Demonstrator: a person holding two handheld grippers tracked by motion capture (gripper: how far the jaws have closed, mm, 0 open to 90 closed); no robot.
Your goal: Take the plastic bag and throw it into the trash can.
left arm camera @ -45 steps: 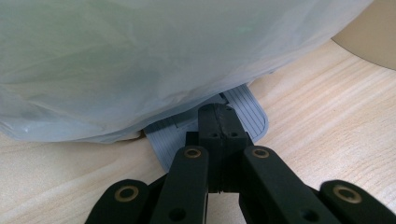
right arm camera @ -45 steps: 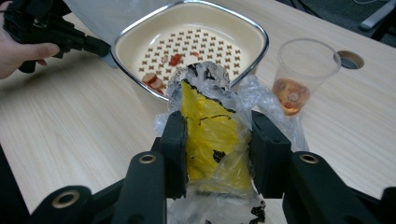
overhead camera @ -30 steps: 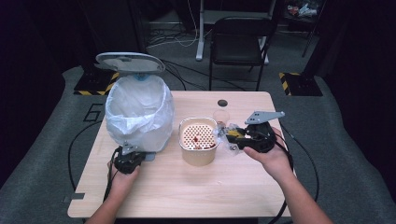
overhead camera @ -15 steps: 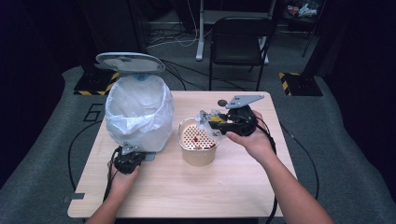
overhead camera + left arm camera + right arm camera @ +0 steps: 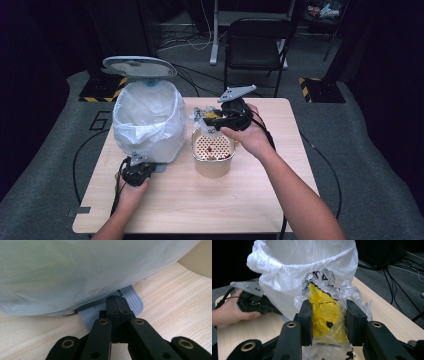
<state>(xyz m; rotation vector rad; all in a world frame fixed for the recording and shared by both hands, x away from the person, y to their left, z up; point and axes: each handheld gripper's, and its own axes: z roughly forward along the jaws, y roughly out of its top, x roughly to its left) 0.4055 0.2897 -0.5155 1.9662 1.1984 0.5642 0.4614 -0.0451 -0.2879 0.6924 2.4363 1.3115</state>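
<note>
While the wrapper (image 5: 324,315), a crumpled clear and yellow plastic piece, sits clamped between the two jaws of the right claw (image 5: 212,119), it hangs in the air above the far rim of the strainer (image 5: 213,150), between that strainer and the bin (image 5: 147,122). One second ago the right claw was low at the right of the strainer; now it is higher and closer to the bin, so the wrapper is on its way to the white bag (image 5: 304,270) that lines the bin. I judge that the throw-away step is about half done: the piece must yet cross the bag's rim before the jaws let go. The left claw (image 5: 117,305) has its jaws pressed together, and its tip rests on the grey pedal (image 5: 132,298) at the foot of the bin; it has not moved. The lid (image 5: 139,66) stands open above the bin, so the way in is free. Everything stands on the wooden bench (image 5: 260,200).
</note>
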